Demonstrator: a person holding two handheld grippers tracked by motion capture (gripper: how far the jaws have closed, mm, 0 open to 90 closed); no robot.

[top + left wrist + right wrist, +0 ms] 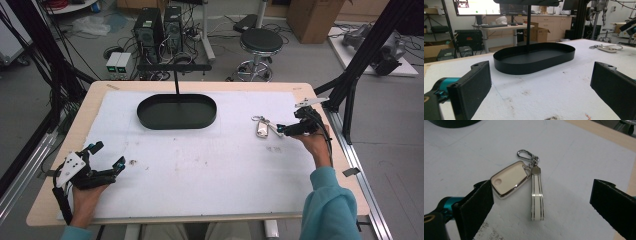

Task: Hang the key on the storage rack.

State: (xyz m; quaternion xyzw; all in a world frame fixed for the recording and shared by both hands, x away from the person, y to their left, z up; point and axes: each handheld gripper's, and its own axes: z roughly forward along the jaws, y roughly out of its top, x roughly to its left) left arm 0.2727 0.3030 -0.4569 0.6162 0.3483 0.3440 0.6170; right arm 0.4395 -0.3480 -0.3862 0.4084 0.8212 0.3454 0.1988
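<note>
The key fob [510,179], cream with a silver rim, lies flat on the white sheet [200,165] that covers the worktop [107,87], toward its right side. A cream strap [537,196] with 2 silver stripes lies just beside the fob, joined to it at a silver clasp [524,153].

The right gripper [286,130] is held low over the sheet at the fob, its fingers [477,202] spread wide. In the right gripper view the fob and strap lie between them; the fob's lower corner sits at the edge of the left-hand finger, though whether they touch I cannot tell.

The left gripper [107,156] sits near the worktop's left front corner, well apart from the fob, fingers wide and holding nothing. Ahead of it a black oval tray [534,63] stands on the sheet, with a thin black post [528,25] rising from its middle.
</note>
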